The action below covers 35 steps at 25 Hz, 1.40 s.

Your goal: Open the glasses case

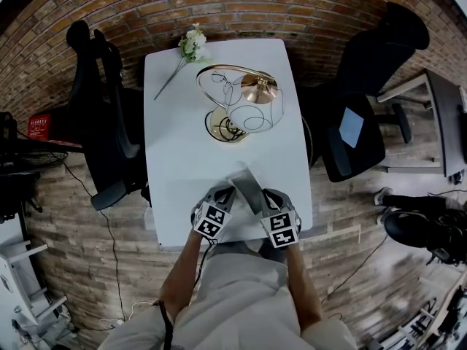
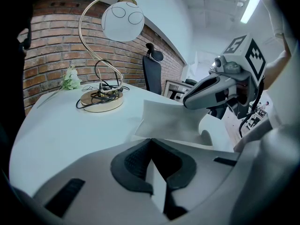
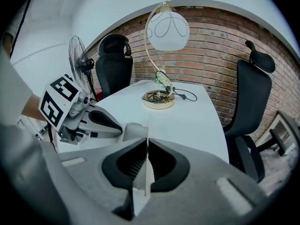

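Note:
The grey glasses case (image 1: 246, 186) lies at the near edge of the white table (image 1: 175, 122), its flat flap (image 2: 174, 120) raised off the tabletop. My left gripper (image 1: 223, 197) is shut on a thin edge of the case, seen as a pale sheet pinched between its dark pads (image 2: 133, 165). My right gripper (image 1: 265, 200) is shut on the flap's thin edge, which runs straight up between its pads (image 3: 131, 165). The grippers face each other closely: the right one (image 2: 206, 90) shows in the left gripper view, the left one (image 3: 101, 122) in the right gripper view.
A desk lamp with a gold base (image 1: 226, 125), curved gold stem and white globe shade (image 2: 123, 20) stands mid-table, its cable coiled at the base. A white flower sprig (image 1: 191, 44) lies at the far left. Black office chairs (image 1: 109, 115) (image 1: 365, 115) flank the table.

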### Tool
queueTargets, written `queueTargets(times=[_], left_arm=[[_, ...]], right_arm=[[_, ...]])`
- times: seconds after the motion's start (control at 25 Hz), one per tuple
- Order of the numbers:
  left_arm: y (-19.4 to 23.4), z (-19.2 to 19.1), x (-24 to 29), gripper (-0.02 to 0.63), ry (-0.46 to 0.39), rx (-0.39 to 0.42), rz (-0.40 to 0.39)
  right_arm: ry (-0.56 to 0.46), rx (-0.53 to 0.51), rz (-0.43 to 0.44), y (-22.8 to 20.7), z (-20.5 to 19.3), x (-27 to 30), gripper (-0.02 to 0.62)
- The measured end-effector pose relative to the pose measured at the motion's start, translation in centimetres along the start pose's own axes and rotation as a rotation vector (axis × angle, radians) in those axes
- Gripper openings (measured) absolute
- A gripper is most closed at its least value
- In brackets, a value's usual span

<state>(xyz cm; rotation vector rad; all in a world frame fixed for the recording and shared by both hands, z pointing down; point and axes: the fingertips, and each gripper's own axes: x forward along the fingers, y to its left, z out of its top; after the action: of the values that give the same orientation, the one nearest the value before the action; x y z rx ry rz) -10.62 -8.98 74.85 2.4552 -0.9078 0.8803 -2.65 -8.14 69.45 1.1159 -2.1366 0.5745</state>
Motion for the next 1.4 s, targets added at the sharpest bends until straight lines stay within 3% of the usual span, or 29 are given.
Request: queueTargets(times=[0.72, 1.4], left_arm=[[0.0, 0.0, 0.1, 0.003, 0.001, 0.000, 0.003], [0.1, 0.2, 0.3, 0.003, 0.002, -0.020, 0.013]], right_arm=[[-0.004, 0.032, -0.060, -2.2, -0.3, 0.4, 0.015], [-0.004, -0.002, -0.122, -3.9, -0.9, 1.1, 0.020]])
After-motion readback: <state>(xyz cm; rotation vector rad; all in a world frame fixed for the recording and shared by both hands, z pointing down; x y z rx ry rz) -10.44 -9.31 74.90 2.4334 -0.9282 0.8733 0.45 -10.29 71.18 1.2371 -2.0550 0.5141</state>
